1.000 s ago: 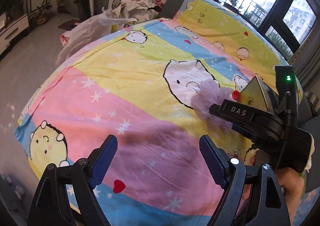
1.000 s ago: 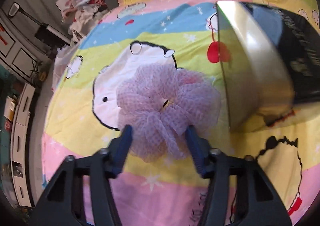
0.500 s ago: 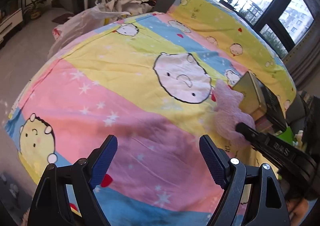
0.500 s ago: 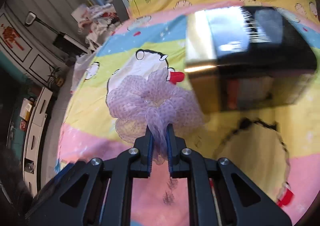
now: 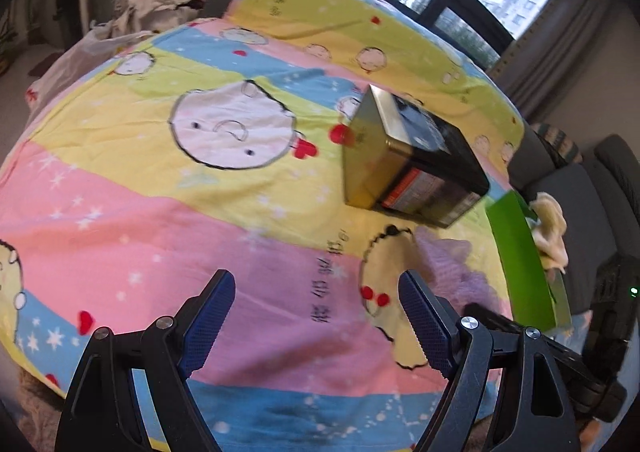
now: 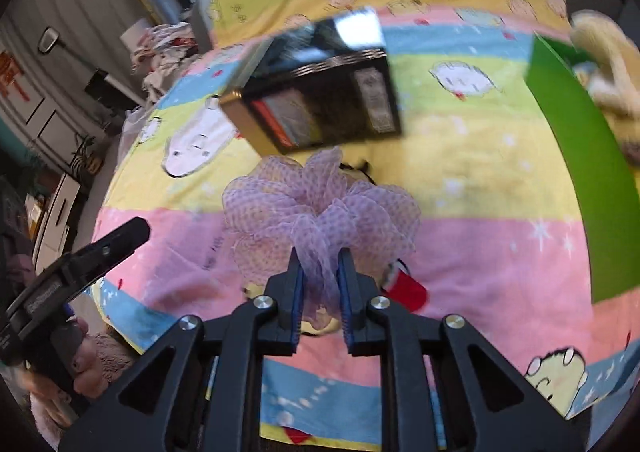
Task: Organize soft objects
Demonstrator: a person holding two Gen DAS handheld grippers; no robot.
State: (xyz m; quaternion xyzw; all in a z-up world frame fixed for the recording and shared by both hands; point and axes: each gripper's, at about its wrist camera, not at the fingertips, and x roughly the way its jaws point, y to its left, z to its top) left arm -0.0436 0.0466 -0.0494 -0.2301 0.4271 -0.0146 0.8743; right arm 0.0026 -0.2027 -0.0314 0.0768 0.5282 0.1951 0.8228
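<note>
My right gripper is shut on a lilac mesh bath pouf and holds it above the pink stripe of the cartoon bedsheet. The pouf also shows in the left wrist view, low at the right. My left gripper is open and empty over the sheet, left of the pouf. It also shows at the left edge of the right wrist view. A green box stands to the right with a cream plush toy inside it.
A gold and black box lies on the sheet behind the pouf. A pile of clothes and a white plastic bag sit at the far left. A dark sofa stands beyond the green box.
My right gripper closed on the pouf, lifted it off the white cartoon face and carried it right toward the green box. My left gripper stayed open and its view swung right.
</note>
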